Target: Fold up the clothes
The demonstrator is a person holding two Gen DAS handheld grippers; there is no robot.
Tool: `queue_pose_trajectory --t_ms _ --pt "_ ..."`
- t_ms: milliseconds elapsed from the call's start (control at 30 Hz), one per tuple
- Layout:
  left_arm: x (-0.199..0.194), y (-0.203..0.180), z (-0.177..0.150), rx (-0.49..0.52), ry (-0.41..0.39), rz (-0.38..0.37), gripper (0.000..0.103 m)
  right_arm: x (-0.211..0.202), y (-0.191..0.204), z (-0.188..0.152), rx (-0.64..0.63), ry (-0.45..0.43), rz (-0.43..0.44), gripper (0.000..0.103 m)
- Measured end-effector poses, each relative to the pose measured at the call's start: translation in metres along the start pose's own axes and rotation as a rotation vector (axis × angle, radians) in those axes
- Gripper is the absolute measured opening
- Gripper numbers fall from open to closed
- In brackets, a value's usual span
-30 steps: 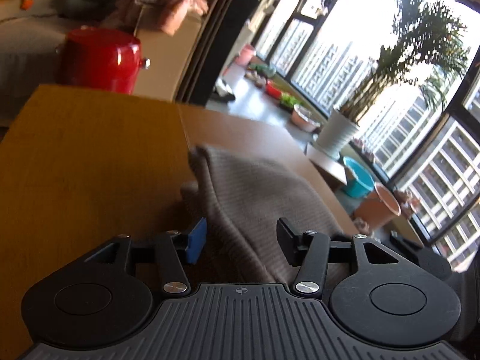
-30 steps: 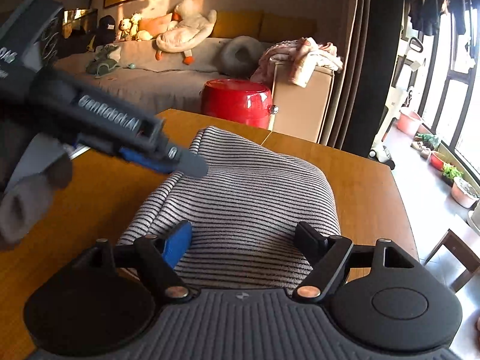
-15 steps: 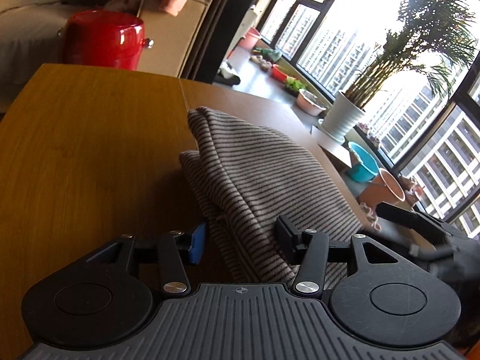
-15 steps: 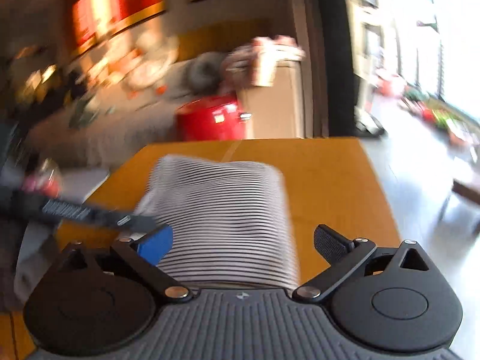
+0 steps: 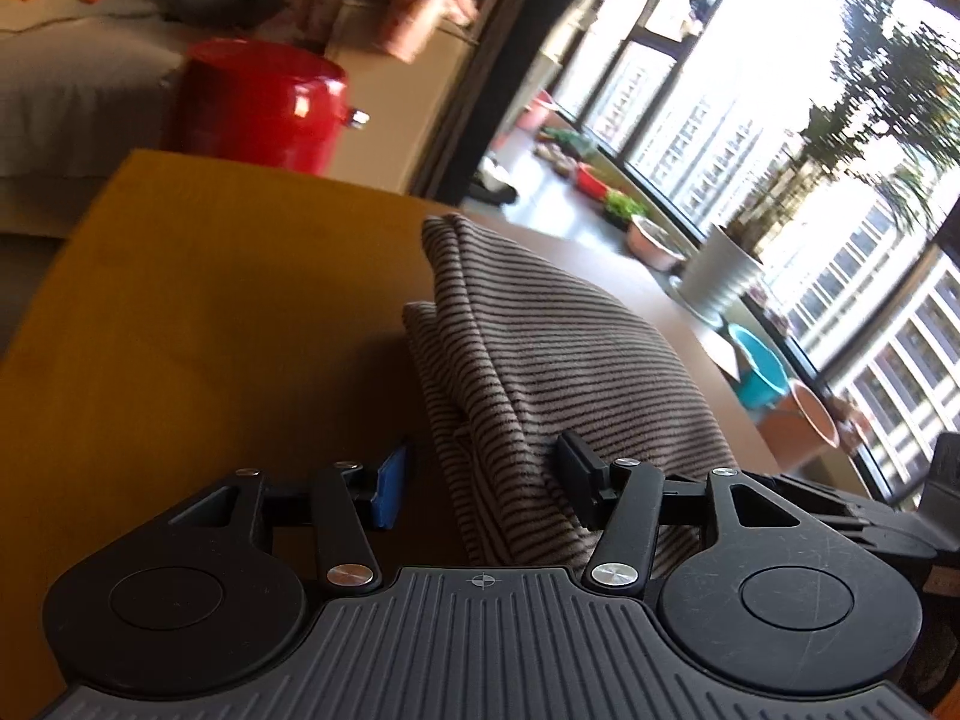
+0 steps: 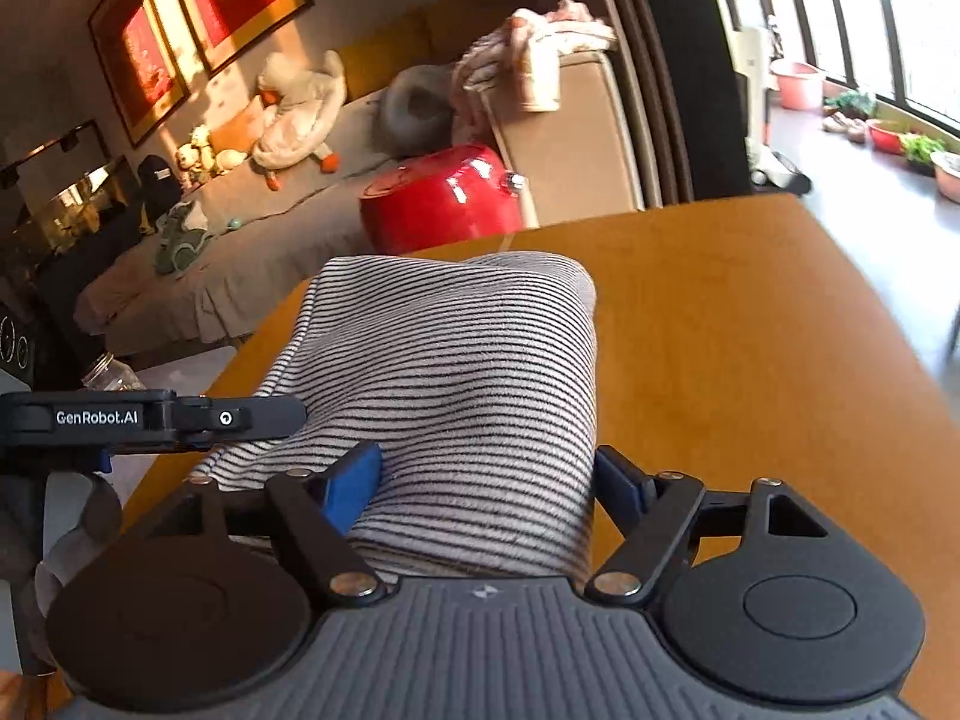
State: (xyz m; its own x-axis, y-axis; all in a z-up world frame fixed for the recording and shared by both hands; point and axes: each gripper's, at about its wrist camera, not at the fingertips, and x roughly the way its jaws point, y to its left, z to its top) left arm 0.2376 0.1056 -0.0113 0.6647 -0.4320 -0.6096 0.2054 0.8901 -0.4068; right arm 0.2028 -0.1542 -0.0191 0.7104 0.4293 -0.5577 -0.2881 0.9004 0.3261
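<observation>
A folded grey garment with thin black stripes (image 5: 540,372) lies on the wooden table (image 5: 210,330). My left gripper (image 5: 480,480) is open, its fingers either side of the garment's near left edge, not clamped. In the right wrist view the same garment (image 6: 450,372) lies between the open fingers of my right gripper (image 6: 489,486), at its near edge. The left gripper (image 6: 180,420) also shows there, at the garment's left side. The right gripper's body (image 5: 870,516) shows at the lower right of the left wrist view.
A red round stool (image 6: 444,204) and a beige box draped with pink cloth (image 6: 558,102) stand beyond the table's far edge, with a grey sofa (image 6: 240,228) behind. A window wall with potted plants (image 5: 720,276) lies to the right. The table's right edge (image 6: 888,324) drops to the floor.
The right gripper has swung back toward the garment and its fingers now stand either side of the near edge. The left gripper has shifted slightly. The garment stays folded in place.
</observation>
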Motion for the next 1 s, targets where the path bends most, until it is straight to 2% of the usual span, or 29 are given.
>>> queue_pose_trajectory --t_ms 67,200,300,400,600,733,1000 --pt "0.000 0.013 0.009 -0.011 -0.023 0.029 0.058 0.021 0.009 0.008 -0.021 -0.006 0.013 0.085" --pt "0.001 0.042 0.025 -0.047 -0.071 0.083 0.058 0.061 0.026 0.029 -0.073 -0.014 0.036 0.086" --pt "0.004 0.057 0.036 -0.079 -0.094 0.104 0.059 0.085 0.037 0.044 -0.126 -0.039 0.020 0.086" --pt "0.009 0.065 0.043 -0.090 -0.106 0.110 0.062 0.101 0.038 0.053 -0.121 -0.053 0.004 0.086" --pt "0.016 0.067 0.045 -0.091 -0.112 0.092 0.069 0.103 0.035 0.052 -0.092 -0.057 0.002 0.086" --pt "0.016 0.068 0.044 -0.094 -0.111 0.087 0.069 0.099 0.037 0.049 -0.080 -0.061 -0.007 0.085" --pt "0.015 0.068 0.046 -0.086 -0.110 0.095 0.070 0.090 0.038 0.041 -0.050 -0.058 0.007 0.077"
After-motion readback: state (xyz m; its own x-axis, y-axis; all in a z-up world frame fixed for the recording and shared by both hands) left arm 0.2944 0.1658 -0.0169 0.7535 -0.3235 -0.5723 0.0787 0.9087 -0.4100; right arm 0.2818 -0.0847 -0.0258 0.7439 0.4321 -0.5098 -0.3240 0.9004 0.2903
